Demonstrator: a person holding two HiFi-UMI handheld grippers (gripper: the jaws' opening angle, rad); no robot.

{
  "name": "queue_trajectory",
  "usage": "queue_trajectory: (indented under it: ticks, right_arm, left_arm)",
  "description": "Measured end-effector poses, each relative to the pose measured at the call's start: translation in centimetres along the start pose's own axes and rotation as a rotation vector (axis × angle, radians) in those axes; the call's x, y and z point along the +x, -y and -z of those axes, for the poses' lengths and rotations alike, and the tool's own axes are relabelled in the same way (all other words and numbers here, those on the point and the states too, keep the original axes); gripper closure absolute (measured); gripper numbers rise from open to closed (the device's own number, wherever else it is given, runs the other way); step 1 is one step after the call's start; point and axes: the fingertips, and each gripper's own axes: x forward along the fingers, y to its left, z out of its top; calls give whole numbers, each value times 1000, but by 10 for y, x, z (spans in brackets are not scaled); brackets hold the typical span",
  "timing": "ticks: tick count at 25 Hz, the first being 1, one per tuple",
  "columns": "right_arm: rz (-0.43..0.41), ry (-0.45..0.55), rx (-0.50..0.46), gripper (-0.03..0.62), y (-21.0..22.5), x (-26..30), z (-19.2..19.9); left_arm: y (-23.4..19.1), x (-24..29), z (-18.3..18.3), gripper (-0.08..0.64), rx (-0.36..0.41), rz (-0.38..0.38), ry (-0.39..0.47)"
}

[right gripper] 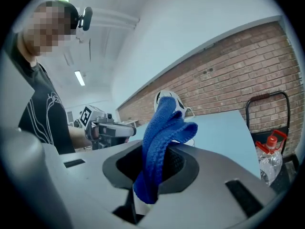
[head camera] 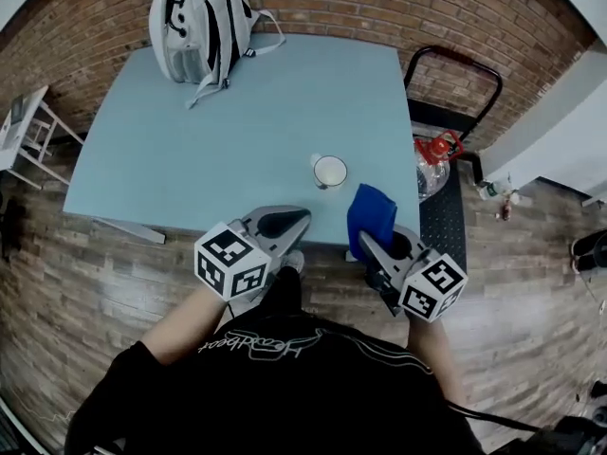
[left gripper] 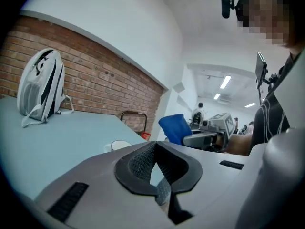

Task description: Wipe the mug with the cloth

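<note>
A white mug (head camera: 330,172) stands near the front right edge of the light blue table (head camera: 190,150); the left gripper view shows its rim (left gripper: 119,145). My right gripper (head camera: 375,245) hovers over the table's front edge, just right of the mug and nearer to me. It is shut on a blue cloth (head camera: 372,211) that sticks up out of its jaws (right gripper: 159,142). My left gripper (head camera: 285,224) sits left of the mug at the front edge, shut with nothing in it (left gripper: 159,175). The cloth (left gripper: 174,129) also shows in the left gripper view.
A grey-and-white backpack (head camera: 201,22) stands at the table's far left. A black chair frame (head camera: 453,93) with a red-capped plastic bottle (head camera: 434,154) stands off the right side. A white stand (head camera: 24,131) is on the floor at left.
</note>
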Motion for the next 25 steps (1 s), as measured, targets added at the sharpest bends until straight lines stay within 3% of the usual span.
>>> queue_trajectory:
  ticks: [8, 25]
  right_arm:
    - [-8, 42, 8, 532, -59, -29, -16]
    - [-14, 64, 24, 532, -81, -54, -8]
  left_arm:
    - [61, -27, -24, 552, 26, 19, 59]
    - [96, -33, -14, 552, 56, 30, 47]
